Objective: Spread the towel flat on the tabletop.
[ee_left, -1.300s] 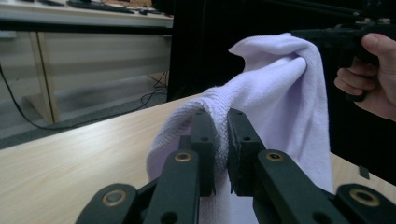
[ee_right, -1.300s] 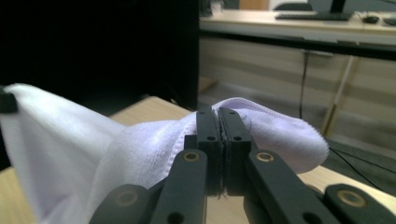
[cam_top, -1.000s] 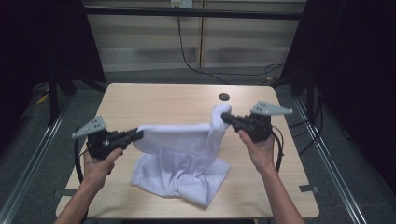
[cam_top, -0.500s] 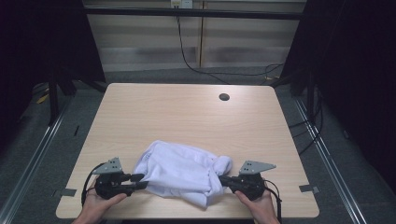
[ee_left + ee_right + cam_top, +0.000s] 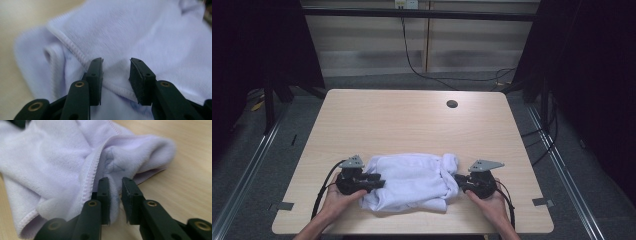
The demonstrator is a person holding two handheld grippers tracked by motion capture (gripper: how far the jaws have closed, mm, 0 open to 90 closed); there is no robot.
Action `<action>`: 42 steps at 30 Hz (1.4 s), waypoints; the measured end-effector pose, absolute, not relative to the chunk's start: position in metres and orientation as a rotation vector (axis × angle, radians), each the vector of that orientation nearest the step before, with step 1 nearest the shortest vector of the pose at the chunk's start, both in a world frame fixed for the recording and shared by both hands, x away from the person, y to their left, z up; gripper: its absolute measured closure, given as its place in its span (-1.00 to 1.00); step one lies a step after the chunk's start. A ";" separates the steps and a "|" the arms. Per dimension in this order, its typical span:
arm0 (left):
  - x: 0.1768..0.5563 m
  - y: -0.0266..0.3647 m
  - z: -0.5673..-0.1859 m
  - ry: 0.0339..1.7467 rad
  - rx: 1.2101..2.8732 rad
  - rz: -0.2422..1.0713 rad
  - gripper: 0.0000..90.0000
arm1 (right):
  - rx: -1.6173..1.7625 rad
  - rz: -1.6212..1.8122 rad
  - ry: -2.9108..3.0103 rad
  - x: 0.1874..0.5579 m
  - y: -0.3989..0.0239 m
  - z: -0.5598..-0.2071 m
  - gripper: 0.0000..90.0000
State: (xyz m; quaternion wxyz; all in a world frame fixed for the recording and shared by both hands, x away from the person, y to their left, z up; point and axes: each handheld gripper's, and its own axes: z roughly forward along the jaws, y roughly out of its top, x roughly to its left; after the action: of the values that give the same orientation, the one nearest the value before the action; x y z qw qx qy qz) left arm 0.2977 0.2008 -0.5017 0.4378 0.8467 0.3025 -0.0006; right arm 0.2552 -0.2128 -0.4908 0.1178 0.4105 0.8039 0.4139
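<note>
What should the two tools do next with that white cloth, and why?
Probably draw both tools back off the white cloth. It lies bunched on the table, and the jaws of the left tool and right tool have just been opening: hem still sits between them, but the pads no longer press it. Backing away would free them to pick a fresh edge.

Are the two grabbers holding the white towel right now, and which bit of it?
No. Both have just been opening: the left gripper stands open over a stitched hem of the white towel, the right gripper open around a corner fold.
</note>
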 end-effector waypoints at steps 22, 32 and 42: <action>0.353 0.209 -0.492 0.948 1.924 0.035 -0.08 | 1.242 1.176 2.413 0.309 -0.173 -0.489 0.12; 0.349 0.189 -0.500 0.868 2.019 -0.002 0.25 | 1.225 1.195 2.265 0.279 -0.205 -0.472 0.75; 0.333 0.200 -0.495 0.807 2.032 -0.001 0.70 | 1.358 1.106 2.222 0.229 -0.256 -0.482 0.68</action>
State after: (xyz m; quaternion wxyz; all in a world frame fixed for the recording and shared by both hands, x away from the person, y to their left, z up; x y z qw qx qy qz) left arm 0.3330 0.1997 -0.4946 0.4598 0.8254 0.3277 -0.0003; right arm 0.2287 -0.2559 -0.4817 0.1555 0.4740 0.7758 0.3863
